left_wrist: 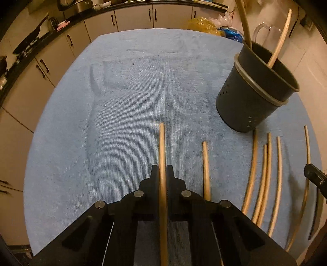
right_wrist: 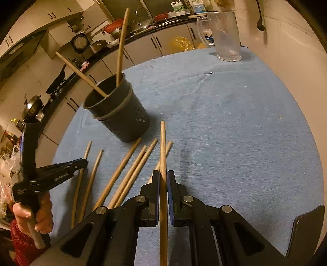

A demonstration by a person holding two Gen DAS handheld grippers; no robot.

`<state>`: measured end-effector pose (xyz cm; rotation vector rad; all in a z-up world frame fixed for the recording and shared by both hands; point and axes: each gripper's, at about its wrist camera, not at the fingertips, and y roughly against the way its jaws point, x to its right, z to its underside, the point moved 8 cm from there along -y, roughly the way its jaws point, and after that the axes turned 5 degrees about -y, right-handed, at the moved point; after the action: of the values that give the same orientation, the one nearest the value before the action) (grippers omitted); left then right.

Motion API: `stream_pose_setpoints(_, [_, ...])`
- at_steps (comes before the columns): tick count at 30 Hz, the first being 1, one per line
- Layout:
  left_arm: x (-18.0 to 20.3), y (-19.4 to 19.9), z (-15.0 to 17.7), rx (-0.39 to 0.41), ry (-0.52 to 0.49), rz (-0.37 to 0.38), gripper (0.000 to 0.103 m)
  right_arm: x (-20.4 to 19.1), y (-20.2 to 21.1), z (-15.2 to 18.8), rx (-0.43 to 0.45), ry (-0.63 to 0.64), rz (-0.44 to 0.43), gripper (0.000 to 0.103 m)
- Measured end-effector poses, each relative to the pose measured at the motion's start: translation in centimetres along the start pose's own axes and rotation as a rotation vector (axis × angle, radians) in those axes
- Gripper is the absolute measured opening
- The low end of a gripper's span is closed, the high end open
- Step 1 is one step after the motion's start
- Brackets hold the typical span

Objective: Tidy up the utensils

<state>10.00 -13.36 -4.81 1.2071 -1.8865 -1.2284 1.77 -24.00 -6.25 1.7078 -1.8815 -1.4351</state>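
Note:
My left gripper (left_wrist: 162,170) is shut on a wooden chopstick (left_wrist: 161,147) that points forward over the blue cloth (left_wrist: 132,98). My right gripper (right_wrist: 162,177) is shut on another wooden chopstick (right_wrist: 162,147). A dark grey utensil holder (left_wrist: 255,90) stands at the right in the left wrist view and holds two chopsticks; it shows at centre left in the right wrist view (right_wrist: 120,114). Several loose chopsticks (right_wrist: 126,176) lie on the cloth between holder and grippers, also at the right in the left wrist view (left_wrist: 265,180). The left gripper shows at the left in the right wrist view (right_wrist: 81,162).
A clear glass jug (right_wrist: 224,34) stands at the far edge of the table. Kitchen cabinets (left_wrist: 132,18) and a counter with cookware (right_wrist: 114,30) run behind the table. A wall (right_wrist: 286,41) is close on the right. A yellow bag (left_wrist: 201,24) lies beyond the table.

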Motion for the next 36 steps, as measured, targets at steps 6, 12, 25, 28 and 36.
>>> stream_pose_setpoints(6, [-0.3,4.6,0.0,0.131,0.02,0.057,0.006,-1.6,1.7,-0.2,0.056,0.018,-0.036,0.007])
stream_pose_setpoints(12, [-0.5,10.4,0.4,0.272,0.04,0.095,0.006,-3.8,4.5,-0.2,0.149,0.048,-0.091,0.007])
stream_pose_setpoints(25, [-0.4,16.5,1.0,0.397,0.034,0.129,0.006,-6.3,7.8,0.5,0.263,0.049,-0.137,0.007])
stream_pose_setpoints(28, [-0.5,17.2,1.1,0.409,0.034,0.133,0.006,-6.3,8.3,0.3,0.281,0.051,-0.14,0.007])
stream_pose_setpoints(36, [-0.1,18.2,1.2,0.43,0.03,0.138,0.006,-6.5,9.2,0.1,0.303,0.046,-0.151,0.007])
